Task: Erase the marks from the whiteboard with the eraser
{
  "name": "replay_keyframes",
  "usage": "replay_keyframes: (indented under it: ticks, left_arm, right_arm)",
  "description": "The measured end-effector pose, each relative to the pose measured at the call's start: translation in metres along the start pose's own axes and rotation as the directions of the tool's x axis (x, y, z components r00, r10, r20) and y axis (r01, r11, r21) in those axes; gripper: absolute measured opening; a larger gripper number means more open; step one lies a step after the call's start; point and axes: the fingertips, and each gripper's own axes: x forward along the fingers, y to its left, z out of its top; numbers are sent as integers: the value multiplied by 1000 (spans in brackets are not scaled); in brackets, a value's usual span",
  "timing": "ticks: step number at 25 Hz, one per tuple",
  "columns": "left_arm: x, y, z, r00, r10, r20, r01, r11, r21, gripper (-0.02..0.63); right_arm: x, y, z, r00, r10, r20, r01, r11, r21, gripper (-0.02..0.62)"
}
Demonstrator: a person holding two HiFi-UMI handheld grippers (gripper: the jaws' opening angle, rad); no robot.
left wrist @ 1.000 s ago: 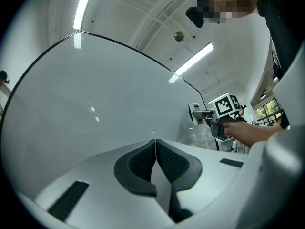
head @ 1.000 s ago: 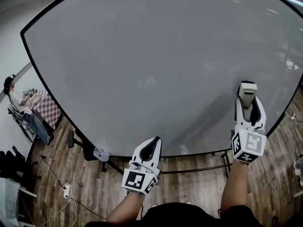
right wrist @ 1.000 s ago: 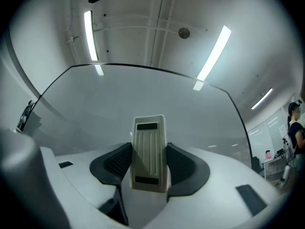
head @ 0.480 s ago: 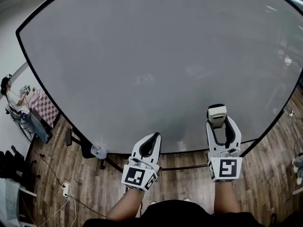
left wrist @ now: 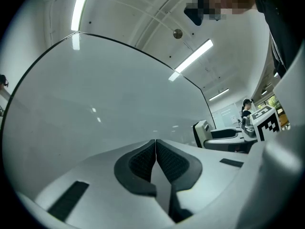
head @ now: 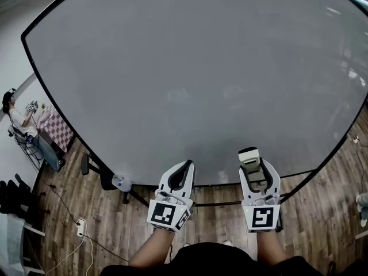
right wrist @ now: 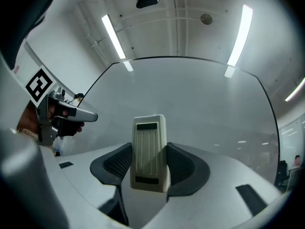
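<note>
The big whiteboard [head: 190, 68] fills the head view; I see no drawn marks on it, only faint smudges and light reflections. My right gripper [head: 252, 164] is shut on the cream eraser [head: 249, 157], low before the board's bottom edge. In the right gripper view the eraser [right wrist: 149, 151] stands upright between the dark pads [right wrist: 116, 163], with the board [right wrist: 190, 109] ahead. My left gripper [head: 183, 171] hangs left of it, shut with nothing in it; its pads [left wrist: 138, 163] meet in the left gripper view. The other gripper and eraser [left wrist: 202, 130] show at the right there.
The board's black stand and crossbar [head: 230, 204] run along the wooden floor [head: 86, 211] below. A power strip with a cable [head: 81, 230] lies at lower left. A seated person [head: 17, 122] at a checkered table [head: 57, 130] is far left. Ceiling strip lights [right wrist: 113, 37] are overhead.
My right gripper with the eraser has come down and leftward, from mid-right on the board to near its bottom edge. The left gripper has stayed put.
</note>
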Motion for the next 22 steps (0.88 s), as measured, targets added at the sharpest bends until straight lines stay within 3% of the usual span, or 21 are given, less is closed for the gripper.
replay_keyframes:
  ticks: [6,12,22]
  left_arm:
    - [2,0,-6,1000,-5,-14,5,1000,-11,21]
    - [-1,1,-11,1000,-5,-20,5,1000,-13,21]
    - [-2,7,-15,1000,10,-21,-10,1000,-10,21]
  right_arm:
    - [8,7,10,1000,-3,31,3,1000,4,252]
    - [6,17,8,1000,20,24,-18,996,-82,252]
    - [11,16,15,997,-14,74,16,999,-30,252]
